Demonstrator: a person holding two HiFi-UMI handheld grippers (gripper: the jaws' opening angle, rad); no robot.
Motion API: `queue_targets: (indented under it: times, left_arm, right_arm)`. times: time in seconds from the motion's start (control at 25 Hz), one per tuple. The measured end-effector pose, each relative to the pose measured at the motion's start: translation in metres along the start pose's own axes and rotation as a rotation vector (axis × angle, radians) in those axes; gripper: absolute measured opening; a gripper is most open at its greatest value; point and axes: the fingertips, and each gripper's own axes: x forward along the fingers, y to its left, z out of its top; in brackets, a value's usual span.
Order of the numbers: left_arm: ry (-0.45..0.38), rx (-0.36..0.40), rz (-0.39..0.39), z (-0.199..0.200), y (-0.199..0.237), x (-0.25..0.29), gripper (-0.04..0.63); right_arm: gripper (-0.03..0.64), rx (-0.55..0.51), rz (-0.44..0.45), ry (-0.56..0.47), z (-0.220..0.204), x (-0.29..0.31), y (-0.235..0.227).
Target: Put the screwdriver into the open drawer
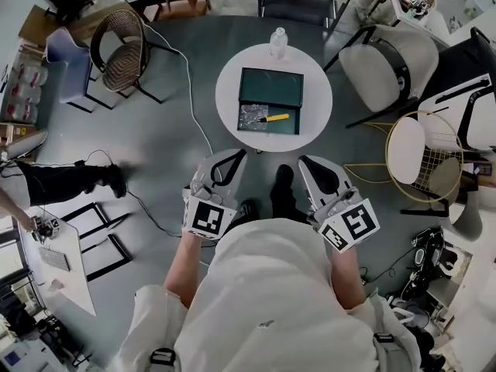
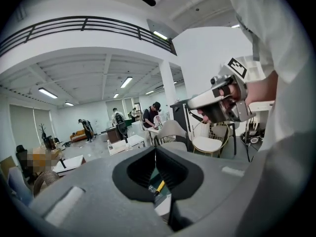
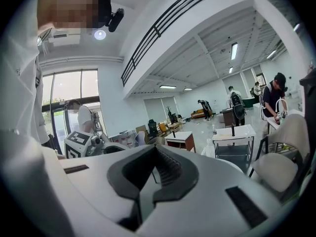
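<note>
So, the round white tabletop (image 1: 232,84) is seen from above with a dark green box (image 1: 271,87) sat in the middle of it. Its drawer (image 1: 285,109) is pulled open on the side facing the person. The screwdriver (image 1: 275,118) is already lying inside the drawer, with the yellow handle to the right and the shaft pointed left at a crumpled bit of clear plastic (image 1: 253,115). A clear bottle (image 1: 278,42) is stood upright at the far edge of the tabletop, just behind the box.

Both tongs are held back near the person's body, over the grey floor (image 1: 170,130) and well apart from the tabletop. The left tongs (image 1: 235,158) are pressed shut at the tips with nothing gripped. Only a sliver of the yellow handle can be spotted far off through the hollow behind the tips in the left gripper view. The right tongs (image 1: 306,163) are shut the same way, tips touching, and nothing is held. The marker cubes are turned up toward the head camera.
</note>
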Motion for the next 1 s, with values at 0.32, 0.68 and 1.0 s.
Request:
queue_targets:
  times: [0.32, 0.68, 1.0]
  left_arm:
    - [-0.076, 0.011, -0.026, 0.001, -0.016, -0.076, 0.014]
    - [-0.164, -0.021, -0.057, -0.001, -0.029, -0.137, 0.012]
    - [-0.176, -0.050, -0.020, 0.003, -0.035, -0.165, 0.012]
  right_arm:
    - [0.006, -0.014, -0.034, 0.011, -0.020, -0.008, 0.066]
    - [0.006, -0.012, -0.141, -0.006, -0.045, -0.051, 0.115]
    - [0.006, 0.007, -0.182, -0.021, -0.051, -0.078, 0.126]
